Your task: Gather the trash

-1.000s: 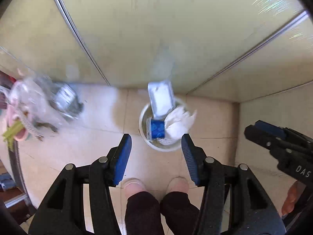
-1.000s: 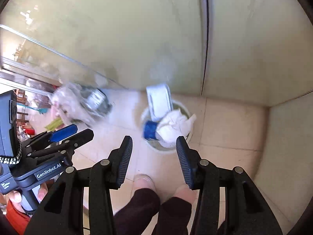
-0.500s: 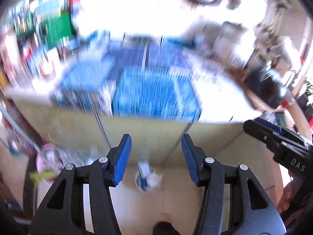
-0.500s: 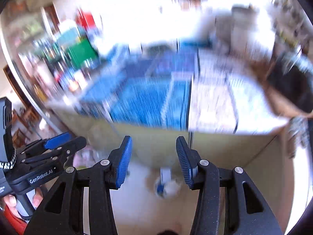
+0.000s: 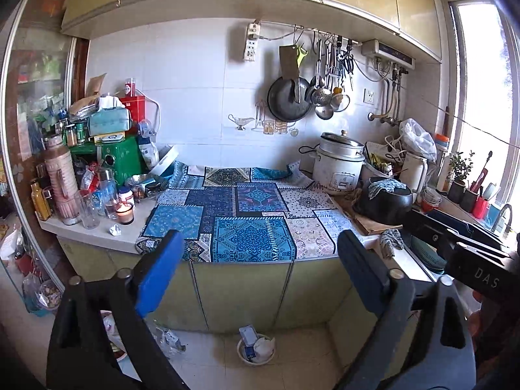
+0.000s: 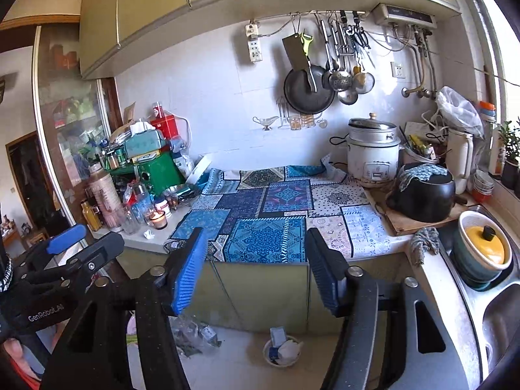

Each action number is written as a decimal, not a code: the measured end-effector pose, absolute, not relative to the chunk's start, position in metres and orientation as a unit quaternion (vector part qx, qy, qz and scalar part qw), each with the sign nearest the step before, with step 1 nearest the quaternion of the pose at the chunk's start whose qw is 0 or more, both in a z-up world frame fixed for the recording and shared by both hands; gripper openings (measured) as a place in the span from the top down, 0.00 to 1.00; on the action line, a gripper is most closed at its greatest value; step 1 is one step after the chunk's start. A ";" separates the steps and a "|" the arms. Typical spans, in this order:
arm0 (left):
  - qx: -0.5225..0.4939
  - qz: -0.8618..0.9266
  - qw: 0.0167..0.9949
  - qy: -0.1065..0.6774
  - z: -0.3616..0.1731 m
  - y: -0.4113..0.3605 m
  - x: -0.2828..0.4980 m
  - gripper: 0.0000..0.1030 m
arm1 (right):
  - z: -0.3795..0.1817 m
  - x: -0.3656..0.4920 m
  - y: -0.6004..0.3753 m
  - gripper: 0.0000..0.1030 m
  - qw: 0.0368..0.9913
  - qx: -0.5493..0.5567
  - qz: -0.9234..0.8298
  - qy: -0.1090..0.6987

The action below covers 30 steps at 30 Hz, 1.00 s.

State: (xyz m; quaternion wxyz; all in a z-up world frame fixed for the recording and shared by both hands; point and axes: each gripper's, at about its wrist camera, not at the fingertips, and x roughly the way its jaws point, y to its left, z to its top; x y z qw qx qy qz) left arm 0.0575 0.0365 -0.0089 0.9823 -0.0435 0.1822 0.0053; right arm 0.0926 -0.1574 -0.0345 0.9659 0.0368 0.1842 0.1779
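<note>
A small white trash bin (image 5: 242, 356) stands on the floor against the cabinet doors, holding white tissue and a blue-and-white carton; it shows in the right wrist view too (image 6: 268, 357). My left gripper (image 5: 258, 260) hangs at counter height far above the bin, its jaws opening wide with nothing between them. My right gripper (image 6: 256, 261) is beside it at the same height, its jaws also opening and empty. A crumpled white scrap (image 5: 114, 230) lies on the counter's bare left end by a lit candle (image 5: 124, 212). Crumpled clear plastic (image 6: 195, 334) lies on the floor left of the bin.
A blue patchwork cloth (image 5: 247, 217) covers the counter. Bottles, glasses and boxes crowd its left end (image 5: 97, 162). A rice cooker (image 6: 373, 152) and a black pot (image 6: 422, 198) stand on the right, by a sink (image 6: 494, 318) holding a bowl with a yellow lid. Utensils hang on the wall.
Both grippers rose from just above the bin to counter height and tilted up, so the counter and wall now fill both views. Both pairs of jaws stand wider apart.
</note>
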 end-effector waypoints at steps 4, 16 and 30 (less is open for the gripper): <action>-0.038 -0.004 0.982 0.187 0.001 0.042 0.023 0.01 | -0.027 0.065 -0.156 0.09 0.975 0.029 0.144 0.166; -0.042 0.008 0.981 0.188 -0.003 0.044 -0.006 0.01 | -0.027 0.043 -0.155 0.00 0.976 0.024 0.130 0.173; -0.036 -0.002 0.980 0.196 -0.003 0.035 -0.012 0.01 | -0.025 0.034 -0.166 0.00 0.975 0.000 0.132 0.177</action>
